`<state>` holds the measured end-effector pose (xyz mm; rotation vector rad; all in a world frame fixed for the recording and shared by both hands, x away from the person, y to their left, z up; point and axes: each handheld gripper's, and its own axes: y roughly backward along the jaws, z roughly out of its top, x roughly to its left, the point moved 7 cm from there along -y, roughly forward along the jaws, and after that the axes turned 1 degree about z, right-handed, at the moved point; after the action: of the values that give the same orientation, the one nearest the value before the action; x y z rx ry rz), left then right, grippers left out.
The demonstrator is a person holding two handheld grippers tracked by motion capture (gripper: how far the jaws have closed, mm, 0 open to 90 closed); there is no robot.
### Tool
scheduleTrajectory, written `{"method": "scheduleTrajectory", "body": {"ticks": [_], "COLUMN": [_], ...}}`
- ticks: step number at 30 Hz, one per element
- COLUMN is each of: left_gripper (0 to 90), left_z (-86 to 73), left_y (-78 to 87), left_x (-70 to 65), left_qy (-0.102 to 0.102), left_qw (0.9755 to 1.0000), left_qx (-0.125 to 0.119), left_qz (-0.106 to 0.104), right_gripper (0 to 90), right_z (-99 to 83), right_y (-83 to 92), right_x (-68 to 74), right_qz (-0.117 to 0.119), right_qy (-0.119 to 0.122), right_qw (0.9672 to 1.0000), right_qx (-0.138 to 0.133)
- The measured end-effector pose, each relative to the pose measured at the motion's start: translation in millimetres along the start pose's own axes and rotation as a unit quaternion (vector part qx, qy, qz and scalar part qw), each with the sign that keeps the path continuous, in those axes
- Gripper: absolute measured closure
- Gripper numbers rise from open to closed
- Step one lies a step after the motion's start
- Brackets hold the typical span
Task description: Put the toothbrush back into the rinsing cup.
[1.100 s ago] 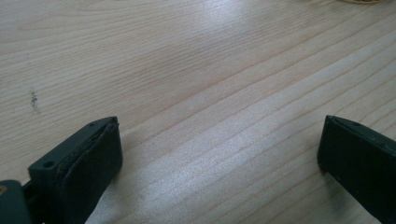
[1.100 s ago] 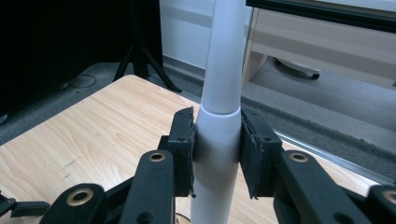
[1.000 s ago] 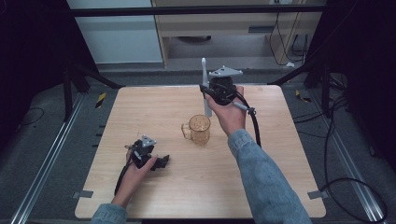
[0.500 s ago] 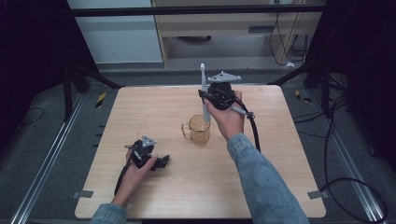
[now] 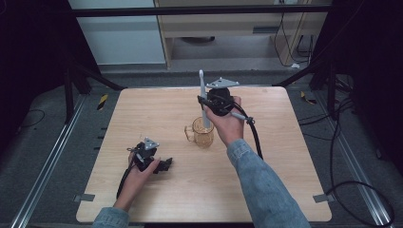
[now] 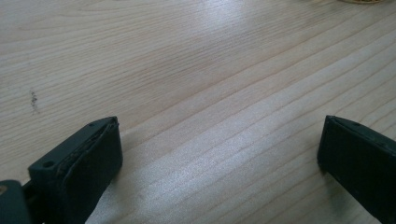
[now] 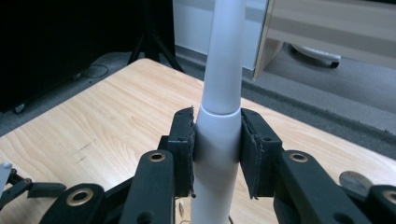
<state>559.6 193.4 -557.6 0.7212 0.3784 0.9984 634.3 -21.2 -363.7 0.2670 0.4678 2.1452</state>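
Toothbrush (image 5: 204,100) — upright, head up

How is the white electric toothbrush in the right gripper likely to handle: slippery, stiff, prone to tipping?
The toothbrush looks smooth and round, so it may twist or slip in the right gripper, which clamps it at one narrow band. It appears rigid, standing straight. Tall and slim, with its lower end at the amber mug, it would probably lean against the rim once released.
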Motion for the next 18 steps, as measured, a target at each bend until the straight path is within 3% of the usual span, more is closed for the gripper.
{"method": "scheduleTrajectory", "body": {"ticks": [18], "left_gripper": [0.0], "left_z": [-0.1], "left_y": [0.2], "left_x": [0.2], "left_qy": [-0.001], "left_qw": [1.0], "left_qx": [0.001], "left_qz": [0.0], "right_gripper": [67.7], "right_z": [-31.2], "right_y": [-15.5], "right_x": [3.7], "right_qz": [0.006], "right_qy": [-0.008], "right_qw": [0.9997], "right_qx": [0.02]}}
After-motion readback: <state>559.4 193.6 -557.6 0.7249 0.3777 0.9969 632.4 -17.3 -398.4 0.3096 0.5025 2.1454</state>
